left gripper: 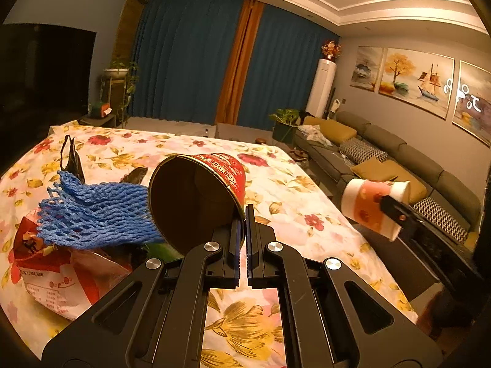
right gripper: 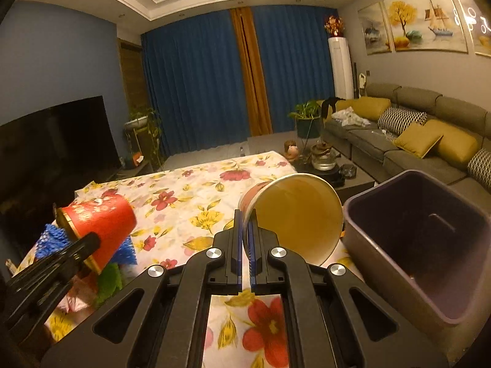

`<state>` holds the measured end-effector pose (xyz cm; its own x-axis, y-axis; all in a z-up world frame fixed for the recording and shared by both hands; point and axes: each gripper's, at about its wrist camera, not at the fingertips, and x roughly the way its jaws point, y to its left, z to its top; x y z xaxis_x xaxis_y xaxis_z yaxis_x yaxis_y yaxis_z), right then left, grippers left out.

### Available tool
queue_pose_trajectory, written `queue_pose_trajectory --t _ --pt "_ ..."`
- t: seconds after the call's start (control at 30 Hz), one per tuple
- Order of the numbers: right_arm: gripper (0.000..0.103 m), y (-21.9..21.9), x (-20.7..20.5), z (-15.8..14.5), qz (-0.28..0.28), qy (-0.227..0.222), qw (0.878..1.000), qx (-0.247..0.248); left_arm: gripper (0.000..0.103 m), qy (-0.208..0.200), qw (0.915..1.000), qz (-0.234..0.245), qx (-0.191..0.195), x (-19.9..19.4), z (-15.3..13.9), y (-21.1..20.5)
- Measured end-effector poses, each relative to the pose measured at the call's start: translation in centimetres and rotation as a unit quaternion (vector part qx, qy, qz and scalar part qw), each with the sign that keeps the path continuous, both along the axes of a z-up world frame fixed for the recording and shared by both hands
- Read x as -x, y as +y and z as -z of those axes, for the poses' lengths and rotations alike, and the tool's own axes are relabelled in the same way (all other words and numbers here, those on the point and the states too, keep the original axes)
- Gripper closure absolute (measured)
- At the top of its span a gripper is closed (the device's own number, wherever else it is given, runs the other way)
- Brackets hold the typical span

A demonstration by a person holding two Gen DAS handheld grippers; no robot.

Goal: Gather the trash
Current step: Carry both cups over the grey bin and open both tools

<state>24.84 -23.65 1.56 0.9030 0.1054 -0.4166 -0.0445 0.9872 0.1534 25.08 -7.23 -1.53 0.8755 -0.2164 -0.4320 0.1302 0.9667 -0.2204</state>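
Observation:
My left gripper (left gripper: 244, 211) is shut on the rim of a red paper cup (left gripper: 196, 196), which is held tilted above the flowered table with its mouth toward the camera. My right gripper (right gripper: 245, 217) is shut on the rim of a white and orange paper cup (right gripper: 299, 214), lifted off the table beside a dark purple bin (right gripper: 429, 230). In the left wrist view that white cup (left gripper: 371, 205) hangs past the table's right edge. The right wrist view shows the red cup (right gripper: 98, 224) at the left, pinched by the left gripper (right gripper: 89, 242).
Blue foam netting (left gripper: 92, 214), a red and white wrapper bag (left gripper: 46, 263) and a black bag (left gripper: 72, 159) lie at the table's left. The flowered tablecloth (left gripper: 276, 190) covers the table. A grey sofa (right gripper: 414, 132) runs along the right, with a tea table (right gripper: 325, 165) before it.

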Motion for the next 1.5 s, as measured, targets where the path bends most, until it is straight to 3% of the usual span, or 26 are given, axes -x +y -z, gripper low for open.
queue_pose_trajectory --t 0.53,0.97,1.5 --pt "0.099 -2.7 5.7 -2.1 0.014 -0.035 0.999 0.019 0.101 -0.003 0.9993 0.036 -0.007 0.4 0.4 -1.2" --pt "0.099 -6.1 8.9 -3.6 0.05 -0.057 0.996 0.039 0.101 -0.014 0.9965 0.08 -0.019 2.5 -0.6 -4.5" --pt "0.099 -12.2 11.1 -4.8 0.109 -0.074 0.99 0.044 0.101 -0.049 0.9816 0.183 -0.027 4.3 -5.3 -15.8"
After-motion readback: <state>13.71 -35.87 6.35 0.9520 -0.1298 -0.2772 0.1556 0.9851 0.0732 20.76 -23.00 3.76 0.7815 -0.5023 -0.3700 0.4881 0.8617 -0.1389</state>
